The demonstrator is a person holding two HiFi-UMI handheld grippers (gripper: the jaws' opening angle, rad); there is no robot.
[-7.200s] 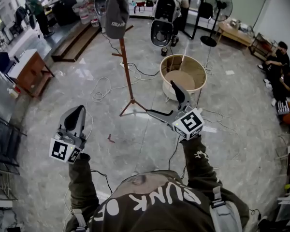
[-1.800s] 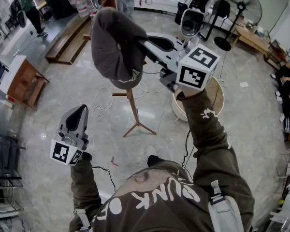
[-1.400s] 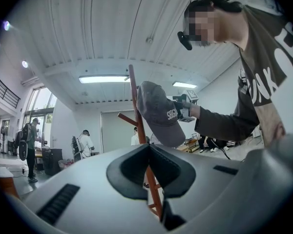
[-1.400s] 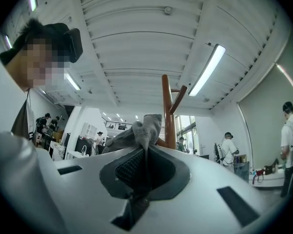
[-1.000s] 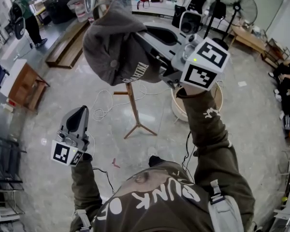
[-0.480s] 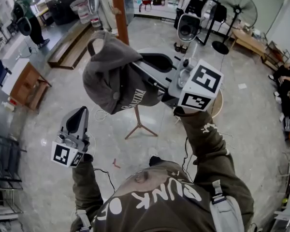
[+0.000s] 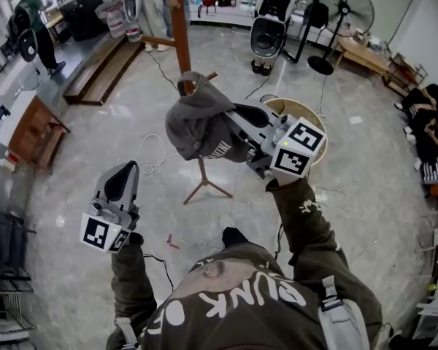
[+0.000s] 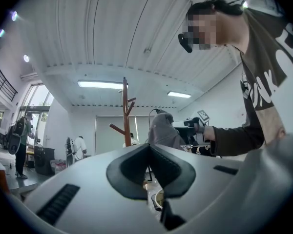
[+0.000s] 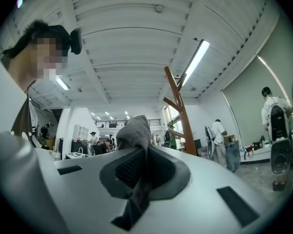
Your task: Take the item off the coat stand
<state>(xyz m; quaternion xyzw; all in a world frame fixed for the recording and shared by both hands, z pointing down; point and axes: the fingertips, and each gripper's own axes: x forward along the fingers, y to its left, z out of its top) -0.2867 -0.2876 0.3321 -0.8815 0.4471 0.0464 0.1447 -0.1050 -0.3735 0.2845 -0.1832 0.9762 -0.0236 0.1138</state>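
A grey cap (image 7: 201, 126) hangs from my right gripper (image 7: 232, 117), which is shut on its fabric. The cap is off the wooden coat stand (image 7: 179, 31) and hangs in the air just right of the pole, above the stand's legs (image 7: 202, 186). In the right gripper view a fold of the cap (image 9: 136, 129) is pinched between the jaws of the right gripper (image 9: 141, 152), with the coat stand (image 9: 180, 106) behind. My left gripper (image 7: 124, 172) is held low at the left, shut and holding nothing. The left gripper view shows the left gripper (image 8: 149, 147), the cap (image 8: 162, 130) and the coat stand (image 8: 125, 113).
A round wooden tub (image 7: 321, 122) stands on the floor behind my right gripper. Cables (image 7: 150, 152) lie near the stand's legs. A stroller (image 7: 269, 20), a fan (image 7: 343, 6) and a wooden desk (image 7: 33, 130) ring the room. People (image 7: 423, 108) sit at the right.
The right gripper has pulled the cap off the stand and carried it down and to the right, away from the pole. The left gripper has stayed where it was.
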